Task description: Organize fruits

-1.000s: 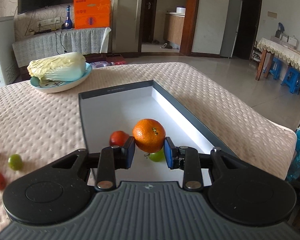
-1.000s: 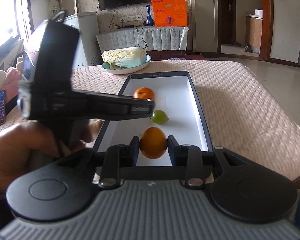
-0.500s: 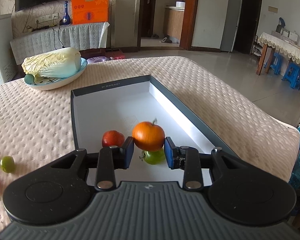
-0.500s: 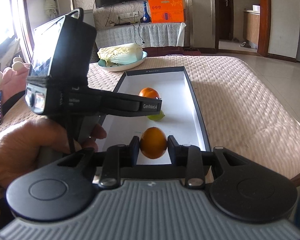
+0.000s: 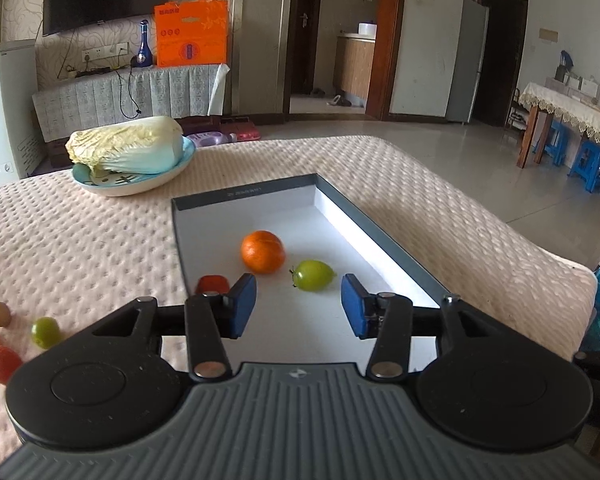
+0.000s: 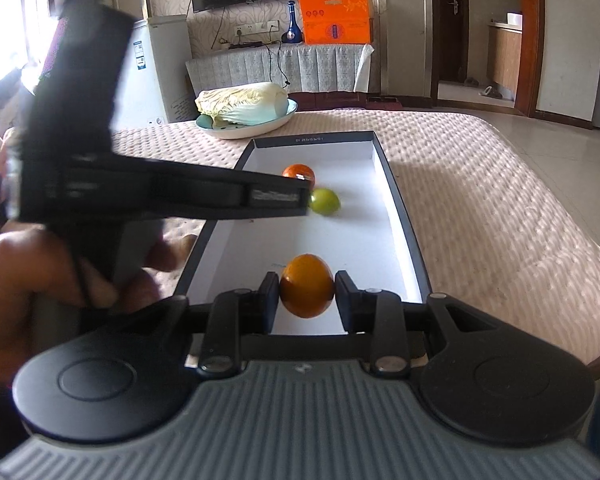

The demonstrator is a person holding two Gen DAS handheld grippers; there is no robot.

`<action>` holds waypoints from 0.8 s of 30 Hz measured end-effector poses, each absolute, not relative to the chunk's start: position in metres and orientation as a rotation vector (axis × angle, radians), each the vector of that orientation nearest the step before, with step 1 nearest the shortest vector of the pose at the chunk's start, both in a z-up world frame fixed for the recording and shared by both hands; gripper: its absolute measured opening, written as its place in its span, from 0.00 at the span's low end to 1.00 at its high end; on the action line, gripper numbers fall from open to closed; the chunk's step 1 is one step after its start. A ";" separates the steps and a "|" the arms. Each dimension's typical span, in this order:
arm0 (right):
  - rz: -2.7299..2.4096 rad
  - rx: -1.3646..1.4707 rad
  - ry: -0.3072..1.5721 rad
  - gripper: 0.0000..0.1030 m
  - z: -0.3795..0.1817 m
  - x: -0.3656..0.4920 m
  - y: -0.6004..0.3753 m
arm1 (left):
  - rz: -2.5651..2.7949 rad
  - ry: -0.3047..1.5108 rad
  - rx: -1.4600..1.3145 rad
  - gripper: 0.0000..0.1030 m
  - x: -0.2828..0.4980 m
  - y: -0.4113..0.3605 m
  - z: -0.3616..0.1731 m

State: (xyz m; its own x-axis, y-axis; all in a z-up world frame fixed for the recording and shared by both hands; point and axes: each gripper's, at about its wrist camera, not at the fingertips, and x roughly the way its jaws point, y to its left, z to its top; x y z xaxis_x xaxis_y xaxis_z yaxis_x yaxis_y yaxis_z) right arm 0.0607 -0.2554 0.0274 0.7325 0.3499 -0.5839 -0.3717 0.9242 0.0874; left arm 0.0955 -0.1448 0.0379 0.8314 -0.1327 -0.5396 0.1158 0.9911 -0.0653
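- Carrier: shallow box [image 5: 340,216], dark rim, white floor, lying lengthwise on the quilted table cover [image 5: 80,240]; its far short edge faces the plate with the cabbage [image 5: 128,152].
- Left gripper [image 5: 298,306]: blue pads apart, nothing between them. The jaws have just been opening. It hangs over the near half of the box.
- Orange [image 5: 263,251]: rests on the box floor, ahead of the left gripper and slightly toward its left pad, close to the box's left long edge. Roughly round, no long axis to speak of.
- Green fruit [image 5: 313,275]: on the box floor just beside the orange, toward the right long edge; its pointed end faces that edge.
- Red fruit [image 5: 211,283]: on the box floor by the left long edge, partly hidden behind the left pad.
- Right gripper [image 6: 307,295]: pads clamped on a yellow-orange fruit [image 6: 307,291], held above the near short edge of the box, long axis roughly upright between the pads.
- Governing relation: the held fruit is already over the box's near end, with bare floor directly ahead; the right hand is the one placed to set down next.
- Loose stock: small fruits [image 5: 44,332] on the cover outside the box's left long edge, nearer the left hand.
- Change from the earlier frame: the orange was gripped between the left pads; now it lies free on the floor. Right grip unchanged.
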 end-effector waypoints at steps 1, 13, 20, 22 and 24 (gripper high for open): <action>0.394 -0.033 0.636 0.32 0.027 0.062 -0.255 | -0.130 0.571 -0.028 0.52 0.093 -0.142 0.039; 0.345 0.037 0.648 0.32 0.023 0.074 -0.263 | -0.093 0.572 -0.050 0.52 0.060 -0.115 0.048; 0.341 0.035 0.661 0.32 0.020 0.080 -0.255 | -0.072 0.571 -0.030 0.52 0.035 -0.104 0.051; 0.346 0.036 0.661 0.32 0.020 0.082 -0.252 | -0.067 0.574 -0.037 0.52 0.028 -0.099 0.052; 0.351 0.038 0.660 0.32 0.020 0.082 -0.250 | -0.056 0.577 -0.038 0.52 0.020 -0.093 0.053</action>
State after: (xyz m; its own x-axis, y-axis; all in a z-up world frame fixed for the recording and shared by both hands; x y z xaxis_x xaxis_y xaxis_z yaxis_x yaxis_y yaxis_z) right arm 0.0820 -0.2496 0.0195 0.7332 0.3311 -0.5940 -0.3075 0.9405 0.1447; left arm 0.0203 -0.0932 0.0526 0.8367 -0.0632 -0.5441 0.0420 0.9978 -0.0514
